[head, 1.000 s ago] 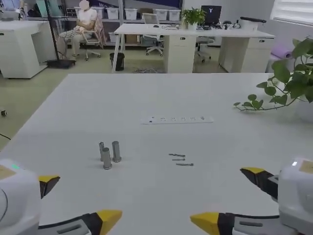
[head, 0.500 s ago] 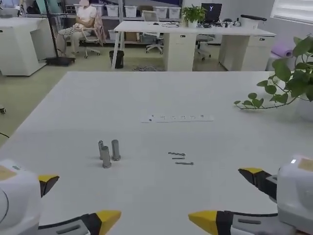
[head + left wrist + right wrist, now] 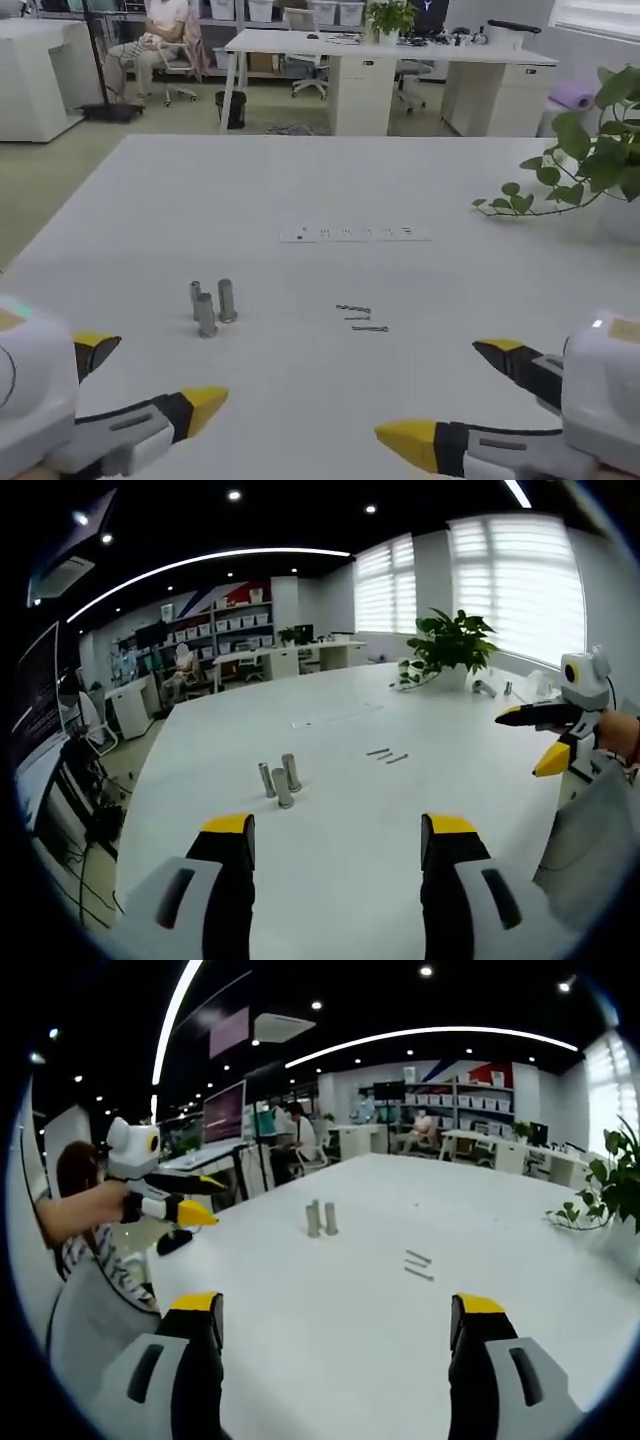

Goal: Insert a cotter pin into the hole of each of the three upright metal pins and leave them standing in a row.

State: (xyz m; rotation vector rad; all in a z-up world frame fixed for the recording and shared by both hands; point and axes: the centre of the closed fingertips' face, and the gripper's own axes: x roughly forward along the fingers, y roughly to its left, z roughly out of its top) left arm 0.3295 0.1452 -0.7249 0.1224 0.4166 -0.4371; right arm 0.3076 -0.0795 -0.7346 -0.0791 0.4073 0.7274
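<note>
Thin metal cotter pins lie loose on the white bench near three grey upright metal pins. Left gripper and right gripper hover spread, empty; pinching one cotter pin seems next.

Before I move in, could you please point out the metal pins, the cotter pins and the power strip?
metal pins (image 3: 206,314), head view, side of the front pin.
cotter pins (image 3: 370,328), head view, shaft of the nearest one.
power strip (image 3: 355,234), head view, middle of its top face.

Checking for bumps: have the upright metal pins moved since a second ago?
No. The metal pins sit as before relative to the power strip; the camera shifted.
</note>
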